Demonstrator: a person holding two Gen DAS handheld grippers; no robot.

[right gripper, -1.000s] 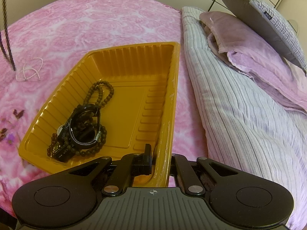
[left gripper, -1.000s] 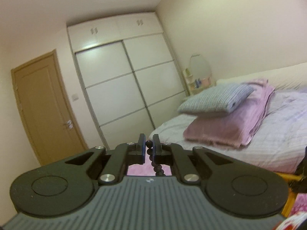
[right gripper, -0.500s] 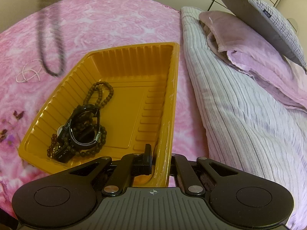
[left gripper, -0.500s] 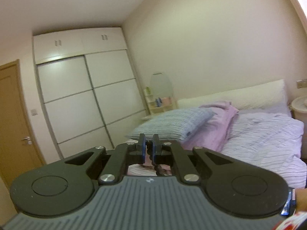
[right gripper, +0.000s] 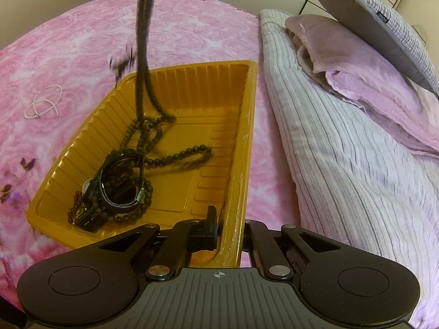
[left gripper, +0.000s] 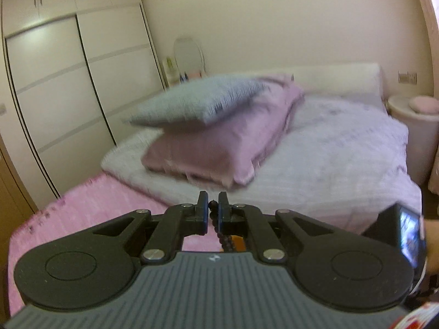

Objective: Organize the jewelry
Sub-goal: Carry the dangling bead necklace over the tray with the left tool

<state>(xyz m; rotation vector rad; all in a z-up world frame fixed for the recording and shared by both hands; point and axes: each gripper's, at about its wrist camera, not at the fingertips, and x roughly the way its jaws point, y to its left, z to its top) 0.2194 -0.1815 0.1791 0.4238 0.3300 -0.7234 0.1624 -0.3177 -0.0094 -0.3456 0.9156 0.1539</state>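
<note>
We see our left tool (left gripper: 211, 213) pressed together on a dark bead necklace (left gripper: 223, 237), the strand pinched between its pads and dropping straight below the tips. In the right wrist view that same necklace (right gripper: 142, 54) hangs down as a blurred dark line from the top edge, and its lower loop of beads lies on the floor of the orange tray (right gripper: 175, 93), ahead of the right tool and a little to its left. Our right tool (right gripper: 227, 229) is pinching the tray's near right rim: one finger sits inside the wall, the other outside it, with the rim between them. Inside the tray, just ahead and to the left of the right tool, a heap of jewelry (right gripper: 115, 192) rests in the near left corner: brown bead strands tangled with a black band and a braided metallic bracelet. The hanging necklace's end touches that heap's far side. Further left of the tray, apart from it, a pale bead bracelet (right gripper: 44, 105) lies on the pink floral bedspread (right gripper: 82, 33). To the right of the right tool runs a striped duvet (right gripper: 343, 150), and beyond it a grey pillow (right gripper: 370, 24) sits on a folded mauve blanket (right gripper: 356, 63). At the right edge of the left wrist view, a hand (left gripper: 432, 246) shows beside a small screen.
</note>
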